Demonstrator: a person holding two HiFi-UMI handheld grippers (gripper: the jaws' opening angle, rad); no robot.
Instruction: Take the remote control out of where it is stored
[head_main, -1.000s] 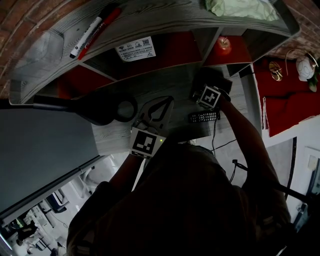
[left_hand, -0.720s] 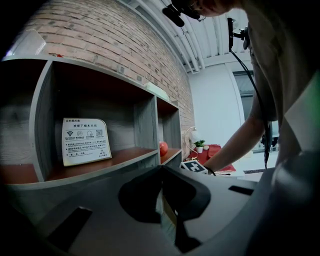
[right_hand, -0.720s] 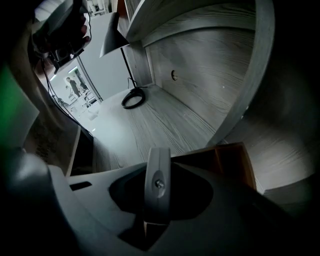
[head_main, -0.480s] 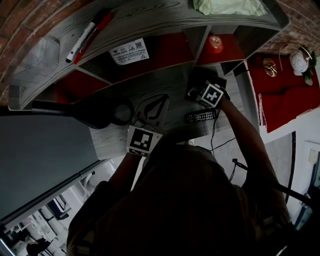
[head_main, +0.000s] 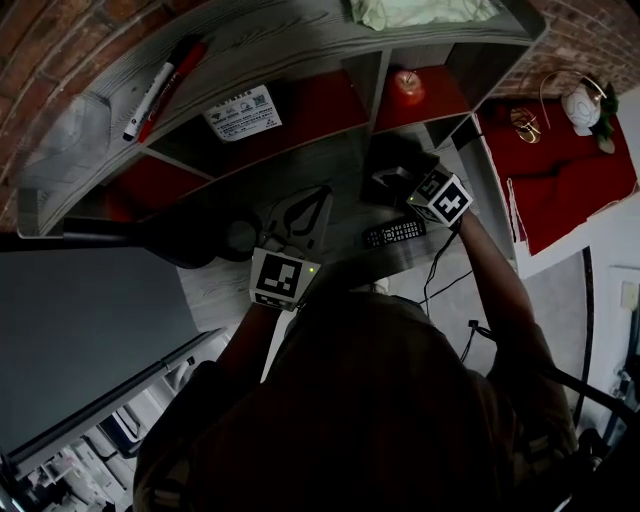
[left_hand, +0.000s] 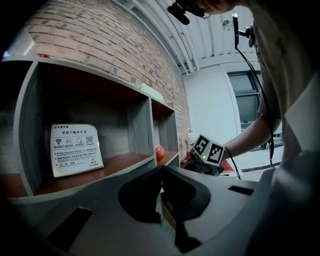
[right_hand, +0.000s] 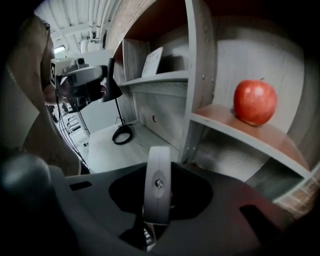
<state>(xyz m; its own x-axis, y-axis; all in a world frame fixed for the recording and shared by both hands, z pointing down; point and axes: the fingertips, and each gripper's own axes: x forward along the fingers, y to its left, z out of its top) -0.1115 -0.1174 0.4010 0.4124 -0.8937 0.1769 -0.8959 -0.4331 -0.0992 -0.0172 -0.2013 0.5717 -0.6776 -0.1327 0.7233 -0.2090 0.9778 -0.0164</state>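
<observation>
Where the desk (head_main: 335, 165) runs out toward me, the remote control (head_main: 393, 233) lies flat with its keys up, crosswise along the front edge and free of both my grippers. It sits just beside the marker cube (head_main: 441, 198) of my right gripper (right_hand: 158, 172), on the side nearer my body, while the jaws themselves point away from it toward the shelf (right_hand: 199, 75). Those right fingers are nipped on a slim pale-grey strip (right_hand: 157, 160) that stands upright between them, rounded at the top, with a screw (right_hand: 159, 183) in its middle. What it belongs to I cannot make out, since my own gripper body hides its lower end. Beyond it an apple (right_hand: 255, 102) rests in the right-hand compartment, and a dark ring (right_hand: 121, 134) lies on the desk to the left. My left gripper (left_hand: 161, 172) hangs near level over the desk, fingers pressed together on nothing, facing the compartment with the white sign card (left_hand: 76, 149).
</observation>
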